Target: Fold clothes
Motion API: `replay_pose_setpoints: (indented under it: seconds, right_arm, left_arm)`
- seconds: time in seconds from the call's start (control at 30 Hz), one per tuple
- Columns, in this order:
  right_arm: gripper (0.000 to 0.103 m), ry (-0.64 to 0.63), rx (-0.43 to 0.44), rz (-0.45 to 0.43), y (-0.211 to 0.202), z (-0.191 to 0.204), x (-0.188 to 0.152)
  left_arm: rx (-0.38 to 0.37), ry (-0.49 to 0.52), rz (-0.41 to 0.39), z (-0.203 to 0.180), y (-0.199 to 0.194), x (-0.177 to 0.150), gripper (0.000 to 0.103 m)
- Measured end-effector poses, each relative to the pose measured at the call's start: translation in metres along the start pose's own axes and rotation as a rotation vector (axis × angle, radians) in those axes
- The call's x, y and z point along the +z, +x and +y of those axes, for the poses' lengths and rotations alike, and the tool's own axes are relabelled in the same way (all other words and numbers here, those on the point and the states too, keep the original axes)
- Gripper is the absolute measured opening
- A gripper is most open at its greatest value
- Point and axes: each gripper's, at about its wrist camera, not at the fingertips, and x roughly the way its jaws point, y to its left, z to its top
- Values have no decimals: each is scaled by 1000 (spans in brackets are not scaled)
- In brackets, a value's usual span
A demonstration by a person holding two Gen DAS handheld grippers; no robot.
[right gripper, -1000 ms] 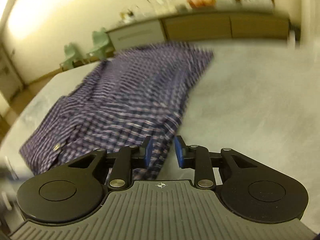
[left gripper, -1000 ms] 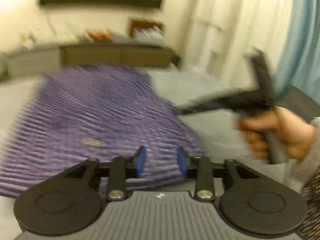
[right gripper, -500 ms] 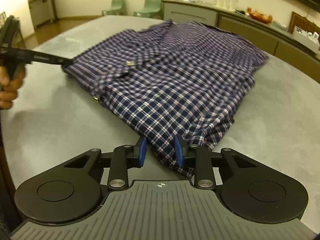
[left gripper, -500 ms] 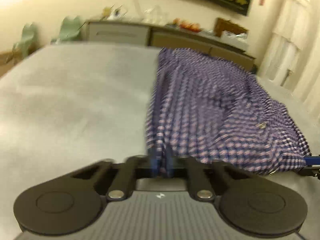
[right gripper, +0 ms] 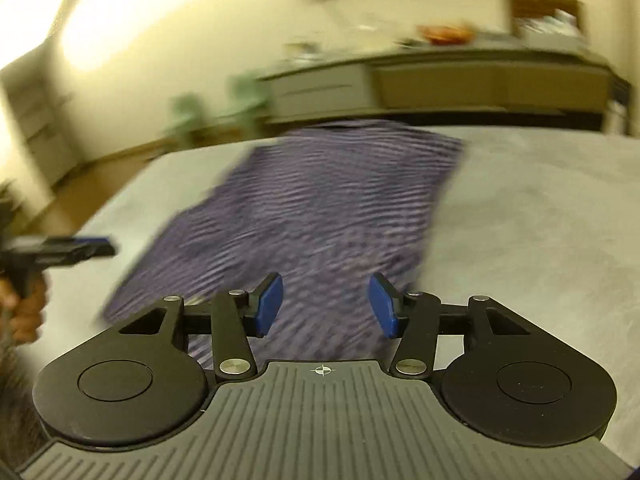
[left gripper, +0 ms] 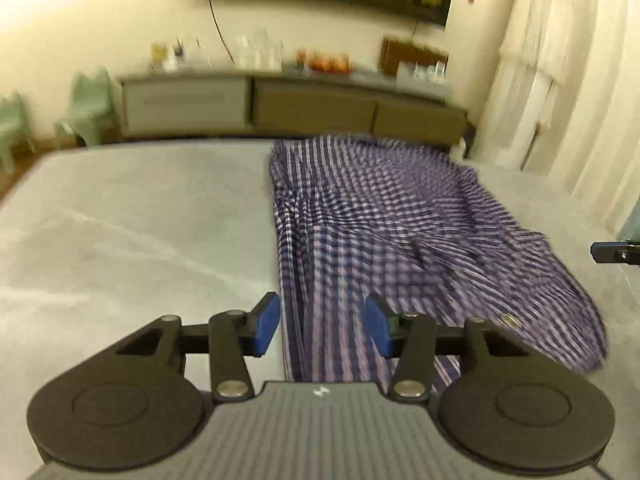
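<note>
Lying folded on the grey bench (left gripper: 132, 216): one purple checked shirt (left gripper: 400, 224), rumpled, toward the far right side in the left wrist view. Left gripper (left gripper: 322, 328): fingers spread wide, empty, over the shirt's near edge. Right gripper (right gripper: 325, 306): fingers spread wide, empty, above the shirt's near end. Background: a long sideboard (left gripper: 288, 104) against the wall.

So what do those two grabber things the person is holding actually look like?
Both match. Each gripper, left and right, has two blue pads on black linkage arms with silver pivot pins, two round black discs behind, and a grey ribbed body bearing a small white mark. No cables show.
</note>
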Motion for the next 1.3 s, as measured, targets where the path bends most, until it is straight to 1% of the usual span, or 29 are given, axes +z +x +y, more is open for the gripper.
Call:
replay_pose_setpoints:
  seconds: [0.1, 0.13, 0.2, 0.23, 0.27, 0.3, 0.33, 0.37, 0.43, 0.5, 0.53, 0.63, 0.73, 0.77, 0.8, 0.83, 0.87, 0.9, 0.93, 0.97, 1.03, 1.1, 1.13, 1.17, 1.2, 1.23, 1.27, 1.3]
  right_arm:
    - [53, 118, -34, 25, 41, -32, 12]
    - [53, 156, -26, 26, 50, -43, 12]
    - [53, 226, 5, 36, 70, -59, 8]
    - [53, 231, 16, 42, 76, -62, 7]
    - [40, 235, 27, 48, 81, -65, 8]
    - [28, 239, 38, 54, 87, -67, 8]
    - [18, 243, 49, 60, 92, -70, 8]
    - [7, 247, 59, 66, 97, -73, 8]
    - [5, 210, 61, 42, 95, -70, 13]
    - [4, 196, 53, 16, 91, -69, 19]
    - [4, 181, 30, 12, 91, -69, 20]
    - [4, 150, -29, 21, 94, -69, 17]
    - [4, 159, -54, 30, 100, -70, 12]
    - [6, 169, -56, 26, 100, -70, 11]
    - [20, 172, -62, 15, 97, -70, 13]
    - [26, 175, -68, 3, 94, -70, 14]
    - [33, 161, -87, -26, 89, -68, 18]
    - [36, 145, -89, -47, 83, -65, 20]
    - [36, 128, -90, -68, 76, -63, 23]
    - [37, 112, -71, -71, 76, -59, 24]
    - [38, 81, -31, -74, 77, -53, 26]
    - [38, 33, 3, -60, 81, -46, 26]
    - [38, 0, 16, -43, 86, -43, 24]
    - [38, -14, 18, -38, 86, -40, 24]
    - [38, -26, 19, -34, 87, -38, 24]
    - [38, -39, 20, -30, 87, -36, 24]
    - [32, -51, 21, -26, 87, -34, 24]
    - [13, -64, 22, -22, 88, -31, 23]
  left_arm:
    - [-37, -7, 64, 19, 53, 30, 47]
    - [-46, -13, 64, 21, 66, 34, 47]
    - [-64, 4, 80, 16, 87, 35, 48]
    - [-71, 14, 88, 13, 98, 35, 47]
    - [-69, 28, 94, 11, 109, 38, 45]
    - [-47, 39, 91, 9, 116, 35, 38]
    - [-26, 48, 85, 8, 121, 32, 18]
    - [-23, 39, 60, 9, 117, 30, 11]
    - [-16, 19, 10, 12, 110, 26, 7]
    - [-14, -35, -23, 17, 100, 22, 7]
    - [-25, -66, -31, 21, 95, 19, 7]
    - [-19, -129, -47, 29, 91, 17, 7]
    - [-3, -151, -48, 33, 89, 16, 7]
    - [2, -159, -49, 34, 89, 15, 9]
    - [6, -165, -50, 35, 87, 15, 11]
    - [-3, -161, -59, 37, 79, 17, 17]
    - [-11, -152, -74, 37, 73, 19, 25]
    - [-19, -132, -89, 36, 68, 21, 31]
    - [-27, -112, -102, 35, 64, 23, 39]
    - [-33, -86, -101, 32, 64, 25, 45]
    - [-44, -34, -96, 26, 65, 30, 45]
    - [-58, 29, -60, 15, 77, 32, 45]
    - [-55, 71, -42, 9, 83, 31, 44]
    - [-49, 113, -24, 2, 88, 30, 38]
    - [-28, 149, -18, -4, 91, 28, 26]
    - [-10, 183, -13, -9, 93, 25, 4]
    - [-10, 202, -20, -12, 92, 23, 1]
    - [3, 212, -46, -14, 86, 22, 1]
